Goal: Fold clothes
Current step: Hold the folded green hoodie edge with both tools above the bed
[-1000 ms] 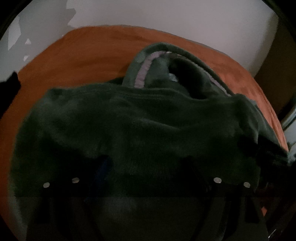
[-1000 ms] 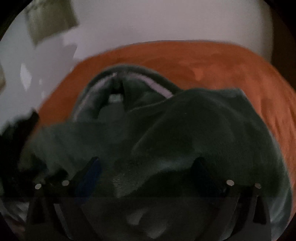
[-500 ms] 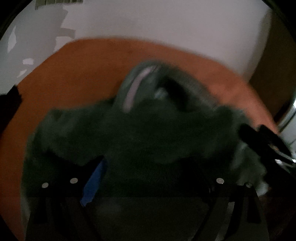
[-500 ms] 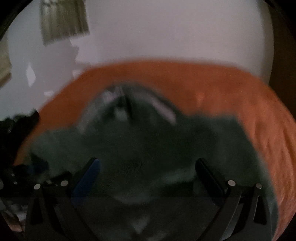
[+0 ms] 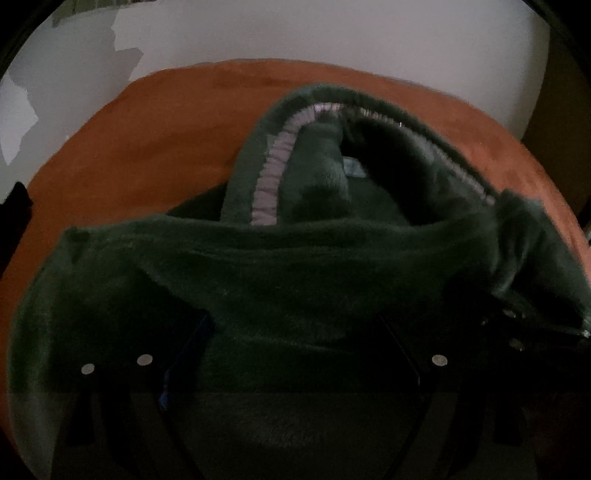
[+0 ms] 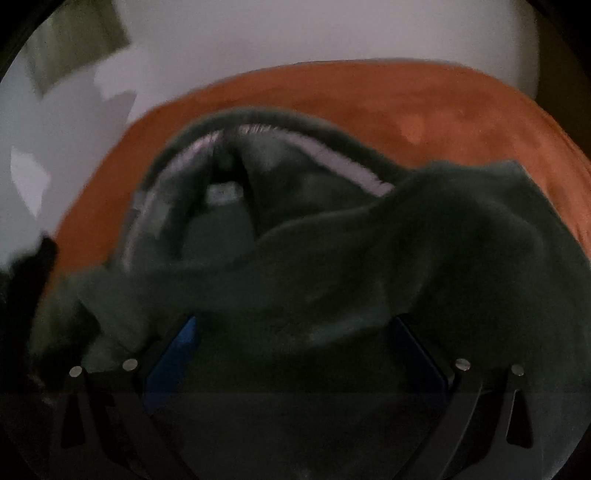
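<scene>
A dark green fleece garment [image 5: 295, 280] is seen spread over an orange-covered surface [image 5: 155, 140], so that's where the thing being folded is. It's bunched up close to both cameras, with a folded edge running across the middle of the left wrist view. Toward 12 o'clock in that view the garment's opening is propped up like an arch, and a pale grey trim [image 5: 269, 184] is shown running along its inner rim. A small light label [image 5: 352, 170] is tucked just inside, though nothing on it can be read.

The left tool [image 5: 295, 332] is held wide apart, and fleece is draped between and over its fingers. Whether the pads actually press on it can't be told, it's pretty dark down there. At about 4 o'clock a second dark piece of hardware is half buried under the cloth.

In the right wrist view the same garment [image 6: 369, 258] is heaped higher toward 2 o'clock. The right tool [image 6: 295, 332] is also spread apart, with blue inner faces showing on its fingers [image 6: 173, 354] and fleece lying across the gap. A white wall [image 6: 332, 33] is visible beyond the surface.
</scene>
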Demonstrator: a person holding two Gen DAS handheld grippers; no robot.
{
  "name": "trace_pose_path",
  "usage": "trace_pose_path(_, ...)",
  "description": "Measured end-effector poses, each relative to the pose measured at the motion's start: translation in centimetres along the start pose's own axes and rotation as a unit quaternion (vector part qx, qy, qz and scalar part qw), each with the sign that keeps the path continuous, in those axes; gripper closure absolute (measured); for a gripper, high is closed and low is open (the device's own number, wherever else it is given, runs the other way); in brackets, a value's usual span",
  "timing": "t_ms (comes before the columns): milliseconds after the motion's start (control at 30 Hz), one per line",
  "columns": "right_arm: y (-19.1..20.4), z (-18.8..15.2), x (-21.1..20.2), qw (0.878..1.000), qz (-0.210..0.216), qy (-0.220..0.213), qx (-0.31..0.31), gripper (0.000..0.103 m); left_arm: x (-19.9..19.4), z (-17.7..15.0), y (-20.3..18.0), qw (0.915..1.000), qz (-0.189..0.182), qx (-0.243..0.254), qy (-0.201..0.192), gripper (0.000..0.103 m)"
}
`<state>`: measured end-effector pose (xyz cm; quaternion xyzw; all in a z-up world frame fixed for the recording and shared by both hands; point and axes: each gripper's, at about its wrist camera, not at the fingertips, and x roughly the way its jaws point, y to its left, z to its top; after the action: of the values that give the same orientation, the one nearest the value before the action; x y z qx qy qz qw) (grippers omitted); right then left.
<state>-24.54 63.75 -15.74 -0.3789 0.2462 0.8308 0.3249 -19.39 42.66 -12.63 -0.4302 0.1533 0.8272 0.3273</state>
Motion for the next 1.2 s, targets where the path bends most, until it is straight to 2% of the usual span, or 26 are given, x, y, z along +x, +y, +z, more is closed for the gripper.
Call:
trace_pose_path(133,0.3,0.1,0.1,1.0,-0.007,-0.006,-0.015,0.001,0.5,0.2,0.4,0.9999,-0.013,-0.008,-0.001,0.013)
trace_pose_path(167,0.2,0.1,-0.2,1.0,-0.01,-0.01,-0.015,0.006,0.3,0.2,0.4,0.9998,-0.014,-0.01,-0.003,0.013)
trace_pose_path(200,0.1,0.2,-0.5,1.0,-0.017,-0.013,-0.014,0.017,-0.2,0.2,0.5,0.9998,-0.012,-0.012,-0.005,0.014)
trace_pose_path(233,0.0,0.3,-1.0,1.0,-0.023,-0.015,-0.012,0.023,-0.6,0.3,0.6,0.9998,-0.01,-0.013,-0.009,0.014)
trace_pose_path(300,-0.7,0.7,-1.9,1.0,-0.019,-0.018,-0.002,0.041,-2.1,0.3,1.0,0.9993,-0.002,-0.021,-0.031,0.014)
trace_pose_path(367,-1.2,0.8,-2.6,1.0,-0.024,-0.011,-0.008,0.052,-3.3,0.6,1.7,0.9985,0.001,-0.029,-0.047,0.014)
trace_pose_path(400,-1.3,0.8,-2.5,0.999,-0.029,-0.005,-0.016,0.059,-3.0,0.9,2.1,0.9986,-0.005,-0.034,-0.039,0.014)
trace_pose_path(533,-0.8,0.4,-1.3,0.998,-0.038,0.004,-0.058,0.06,0.0,0.7,2.2,0.9997,0.002,-0.025,-0.005,0.014)
trace_pose_path(600,-0.5,0.2,-0.6,0.996,-0.045,0.002,-0.071,0.06,0.7,0.5,1.5,0.9997,0.022,-0.001,-0.013,0.013)
trace_pose_path(667,-0.3,0.0,-0.7,0.996,-0.048,-0.002,-0.079,0.058,0.4,-0.4,1.7,0.9994,0.032,0.0,-0.014,0.013)
trace_pose_path(1200,-0.7,0.1,-0.8,0.996,-0.037,0.0,-0.081,0.058,-0.1,-0.5,1.6,0.9995,0.029,-0.004,-0.011,0.013)
